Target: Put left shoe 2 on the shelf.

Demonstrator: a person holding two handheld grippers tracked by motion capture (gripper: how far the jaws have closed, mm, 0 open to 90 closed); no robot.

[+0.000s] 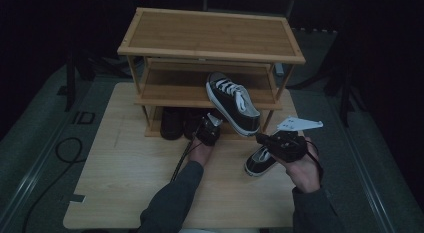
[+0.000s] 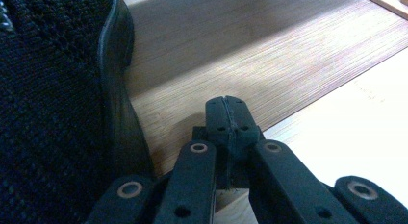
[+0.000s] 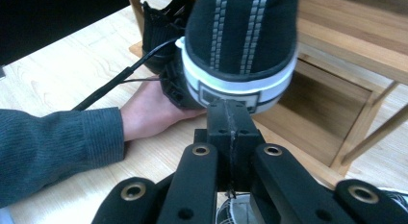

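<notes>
Shoe rack (image 1: 210, 35) of pale wood stands at the far side of your table (image 1: 125, 178) in the high view. One black sneaker (image 1: 233, 102) with white laces lies tilted on the middle shelf, its heel jutting over the shelf's front edge toward you. A second sneaker (image 1: 260, 160) lies on the table just beside your right gripper (image 1: 261, 139). Dark shoes (image 1: 172, 124) sit on the bottom shelf, and your left gripper (image 1: 210, 127) is held right in front of them, below the overhanging heel. A black cable (image 1: 181, 160) trails back from it along your sleeve.

Left gripper view: your jaws are pressed together with nothing between them, tips (image 2: 226, 113) over the wooden bottom shelf (image 2: 250, 56). A black knit shoe (image 2: 53, 108) crowds the left side, close to the jaws but apart from the tips.

Right gripper view: your jaws are closed flat against each other, holding nothing, tips (image 3: 230, 119) right at the white heel band of the black sneaker (image 3: 240, 46); contact cannot be confirmed. Your left hand (image 3: 149, 111) and its gripper sit beneath that heel, blocking the space under it. A rack leg (image 3: 370, 137) slants across at right.
</notes>
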